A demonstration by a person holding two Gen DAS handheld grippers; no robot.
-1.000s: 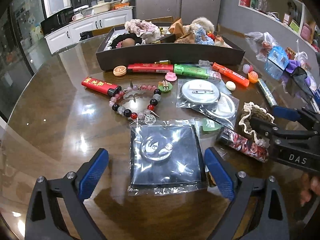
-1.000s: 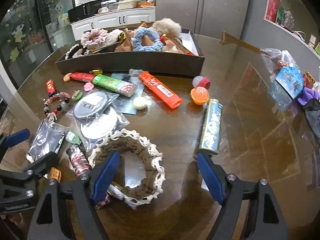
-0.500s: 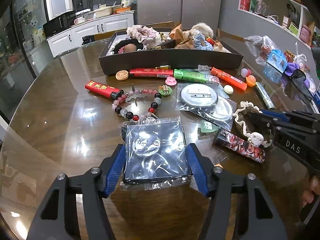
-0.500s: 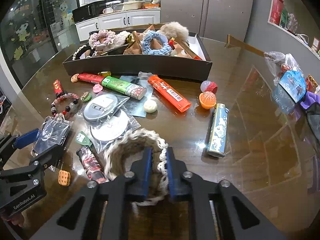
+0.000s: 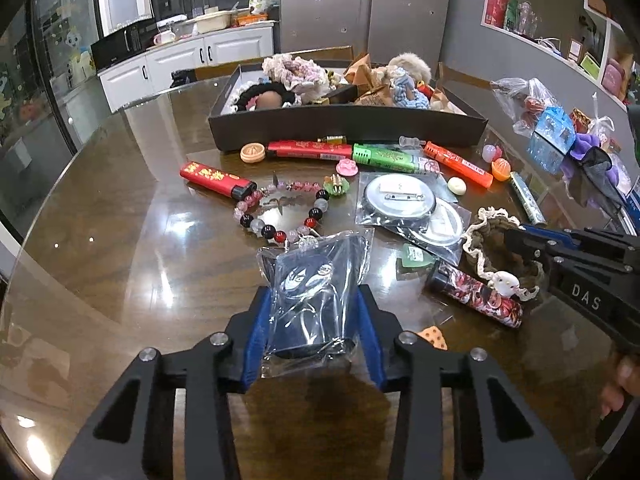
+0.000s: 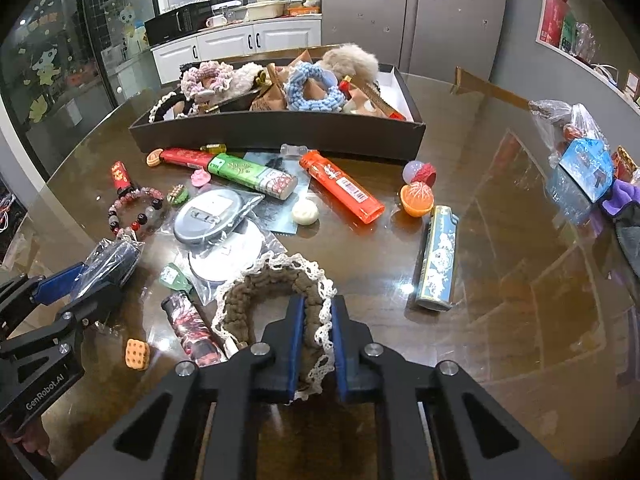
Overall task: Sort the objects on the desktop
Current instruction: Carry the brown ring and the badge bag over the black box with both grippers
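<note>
Lighters, a bead bracelet (image 5: 280, 212) and bagged round badges (image 5: 400, 202) crowd the table (image 5: 120, 240) before the black box (image 5: 348, 128). Our left gripper (image 5: 312, 320) clenches the bagged anime card (image 5: 316, 292); our right gripper (image 6: 314, 340) pinches the brown lace scrunchie (image 6: 260, 292) between its pads.

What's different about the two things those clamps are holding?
The left gripper pinches a flat, shiny plastic packet with a cartoon face; the right gripper pinches a soft brown crocheted scrunchie edged in cream lace. The packet is rectangular, the scrunchie a ring. Both are gripped at one edge.
</note>
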